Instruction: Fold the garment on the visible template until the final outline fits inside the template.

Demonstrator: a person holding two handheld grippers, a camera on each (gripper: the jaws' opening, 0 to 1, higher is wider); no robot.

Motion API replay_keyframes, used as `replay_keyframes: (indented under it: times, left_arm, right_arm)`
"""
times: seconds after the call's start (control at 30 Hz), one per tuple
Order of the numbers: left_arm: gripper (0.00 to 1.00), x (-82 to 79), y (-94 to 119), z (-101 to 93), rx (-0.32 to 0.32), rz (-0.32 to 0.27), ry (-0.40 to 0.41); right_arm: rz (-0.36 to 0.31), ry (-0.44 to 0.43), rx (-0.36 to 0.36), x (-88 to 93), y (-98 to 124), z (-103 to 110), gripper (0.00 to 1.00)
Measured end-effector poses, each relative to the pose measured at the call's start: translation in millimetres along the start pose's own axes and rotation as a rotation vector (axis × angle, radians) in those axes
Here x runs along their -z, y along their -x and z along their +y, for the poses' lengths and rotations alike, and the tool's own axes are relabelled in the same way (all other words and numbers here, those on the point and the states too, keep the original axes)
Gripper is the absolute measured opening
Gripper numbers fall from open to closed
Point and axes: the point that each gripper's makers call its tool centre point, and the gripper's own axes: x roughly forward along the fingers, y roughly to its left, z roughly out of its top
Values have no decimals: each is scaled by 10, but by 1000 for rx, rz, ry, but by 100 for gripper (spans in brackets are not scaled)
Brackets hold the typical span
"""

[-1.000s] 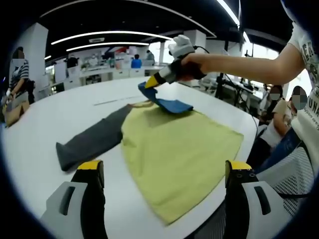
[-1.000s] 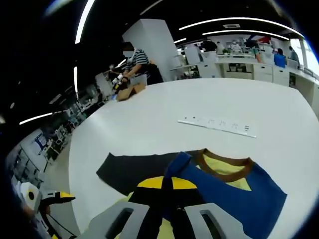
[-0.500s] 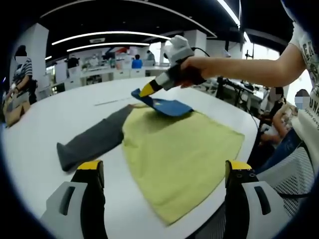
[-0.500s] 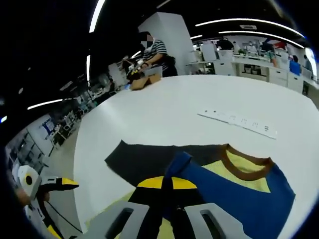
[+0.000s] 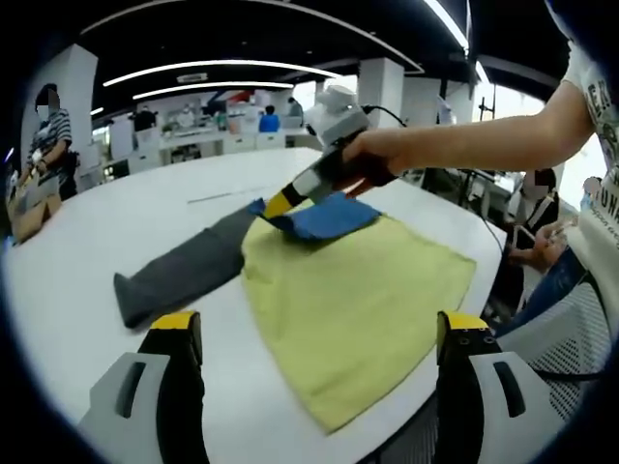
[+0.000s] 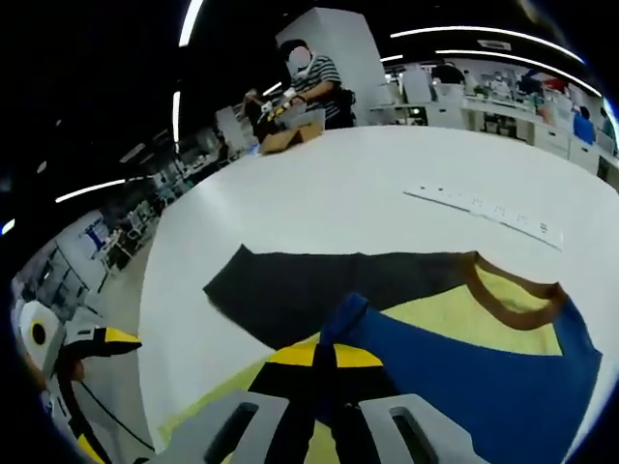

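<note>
The garment (image 5: 358, 290) lies flat on the white surface (image 5: 77, 280). Its yellow body spreads toward 5 o'clock in the left gripper view, and its grey sleeve (image 5: 179, 271) stretches out toward 9 o'clock, so the long axis goes from the sleeve end at the left across to the yellow hem at the right. The blue sleeve (image 5: 324, 217) is turned over onto the top of the yellow body.

The right gripper (image 5: 274, 205) comes into the left gripper view from 1 o'clock, held by a hand (image 5: 372, 159), and its yellow tips are clenched on the edge of the blue sleeve, near the collar. In the right gripper view the jaws of the right gripper (image 6: 327, 362) rise from 6 o'clock and pinch the blue cloth; the grey sleeve (image 6: 319, 290) lies just beyond at 11 o'clock, the brown collar (image 6: 513, 285) at 2 o'clock.

The left gripper (image 5: 314, 333) has its jaws wide apart and holds nothing; the garment lies ahead of it, between and above the two jaws. A white strip (image 6: 484, 206) lies farther on the surface.
</note>
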Motion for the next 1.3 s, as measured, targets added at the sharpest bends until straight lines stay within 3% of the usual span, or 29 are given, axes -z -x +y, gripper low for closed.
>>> replay_keyframes:
  times: [0.1, 0.47, 0.7, 1.07, 1.3]
  left_arm:
    - [98, 5, 2, 14, -3, 0, 2]
    - [98, -45, -30, 88, -4, 1, -13]
    - [99, -122, -107, 186, 6, -11, -7]
    - [98, -250, -257, 348, 2, -15, -18]
    - [96, -362, -389, 409, -2, -23, -19]
  right_arm:
    - [-11, -17, -10, 2, -14, 10, 3]
    - [-50, 11, 2, -10, 178, -109, 34]
    - [-65, 53, 24, 64, 452, -268, 53]
    - [-53, 46, 78, 259, 777, -624, 66]
    - [-39, 44, 109, 431, 978, -805, 69]
